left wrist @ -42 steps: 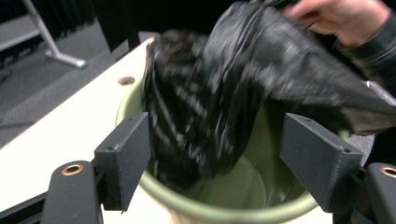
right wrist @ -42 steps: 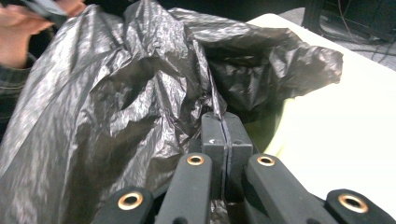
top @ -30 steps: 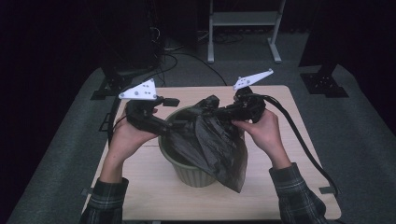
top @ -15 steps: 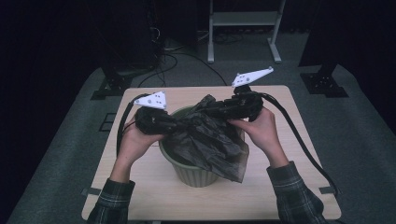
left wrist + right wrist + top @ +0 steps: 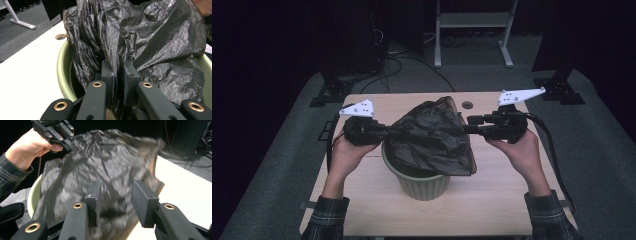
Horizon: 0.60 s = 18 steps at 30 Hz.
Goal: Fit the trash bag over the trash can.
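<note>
A black plastic bag [image 5: 432, 140] lies crumpled over a pale green round bin [image 5: 422, 186] at the middle of the table. My left gripper [image 5: 394, 131] reaches in from the left, and its jaws have just been closing; in the left gripper view it [image 5: 117, 67] is shut on a fold of the bag [image 5: 155, 45] over the bin's rim [image 5: 62, 72]. My right gripper [image 5: 468, 124] sits at the bag's right edge; its jaws have just been opening. In the right gripper view it [image 5: 118, 187] stands open with the bag [image 5: 105, 162] beyond its pads, not pinched.
The wooden table [image 5: 492, 200] has a round cable hole [image 5: 467, 105] behind the bag. Cables trail from both grippers down the table's sides. Black stand feet [image 5: 327, 95] and a metal frame [image 5: 472, 20] are on the grey floor behind.
The left gripper sank and shut on the bag's left side. The right gripper let go of the bag and drew off to the right. The bag now spreads wider over the bin.
</note>
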Available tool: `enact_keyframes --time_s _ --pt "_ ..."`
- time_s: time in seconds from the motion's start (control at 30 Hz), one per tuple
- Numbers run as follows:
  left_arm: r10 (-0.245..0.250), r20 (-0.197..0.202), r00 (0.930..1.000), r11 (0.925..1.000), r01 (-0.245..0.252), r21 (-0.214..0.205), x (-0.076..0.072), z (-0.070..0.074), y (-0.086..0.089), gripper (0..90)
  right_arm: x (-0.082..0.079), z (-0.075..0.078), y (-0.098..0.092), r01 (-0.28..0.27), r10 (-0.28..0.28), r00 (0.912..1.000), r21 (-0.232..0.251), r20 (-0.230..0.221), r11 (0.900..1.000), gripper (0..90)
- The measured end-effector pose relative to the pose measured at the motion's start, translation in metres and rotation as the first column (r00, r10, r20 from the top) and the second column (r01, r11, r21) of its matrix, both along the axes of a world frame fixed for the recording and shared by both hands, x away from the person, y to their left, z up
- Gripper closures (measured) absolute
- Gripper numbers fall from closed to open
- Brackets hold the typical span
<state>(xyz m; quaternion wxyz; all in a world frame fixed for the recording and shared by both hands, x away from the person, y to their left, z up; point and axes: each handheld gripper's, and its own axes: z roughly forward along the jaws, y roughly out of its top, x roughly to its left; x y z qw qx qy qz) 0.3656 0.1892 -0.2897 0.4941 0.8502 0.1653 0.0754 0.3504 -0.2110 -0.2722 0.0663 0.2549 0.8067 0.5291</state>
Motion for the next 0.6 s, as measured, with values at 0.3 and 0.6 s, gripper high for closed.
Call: enact_keyframes --time_s 0.3,0.6 --pt "0.0 -0.009 1.0 0.9996 0.0 0.029 -0.002 -0.006 -0.006 75.4 -0.007 -0.021 -0.011 -0.022 0.023 0.999 0.022 -0.039 0.9995 54.6" --pt "0.09 0.09 0.9919 0.9958 -0.091 0.009 -0.016 0.012 -0.011 18.9 -0.008 -0.021 0.005 -0.061 0.062 0.9975 0.018 -0.035 0.998 54.0"
